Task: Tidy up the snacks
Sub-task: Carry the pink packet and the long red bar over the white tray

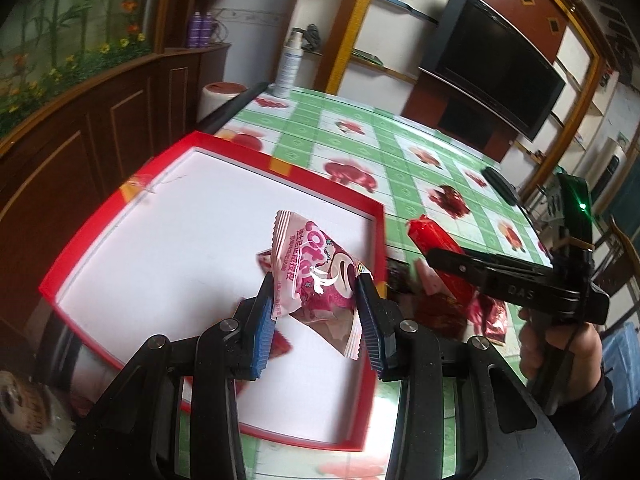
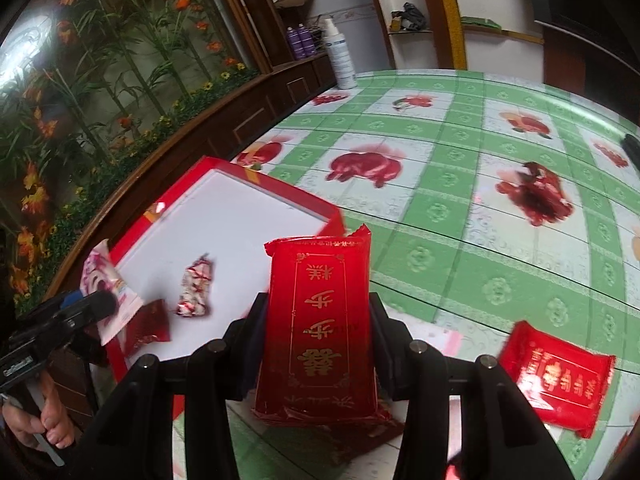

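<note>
My left gripper [image 1: 316, 280] is shut on a pink snack packet [image 1: 308, 276] and holds it over the right side of the red tray [image 1: 112, 216], whose floor is white. My right gripper [image 2: 318, 308] is shut on a red packet with gold writing [image 2: 320, 328], held just right of the tray [image 2: 280, 188]. In the right wrist view the tray holds a small white-and-red sweet [image 2: 196, 288] and a dark red wrapper [image 2: 148, 324]. The left gripper with the pink packet [image 2: 108, 292] shows at the tray's left. The right gripper and its red packet [image 1: 432, 236] show in the left wrist view.
Another red packet [image 2: 556, 376] lies on the green checked tablecloth [image 2: 440, 208] to the right. More red wrappers [image 1: 488, 316] lie beside the tray. A white spray bottle [image 2: 340, 56] stands at the table's far edge. A dark remote [image 1: 500, 184] lies far right.
</note>
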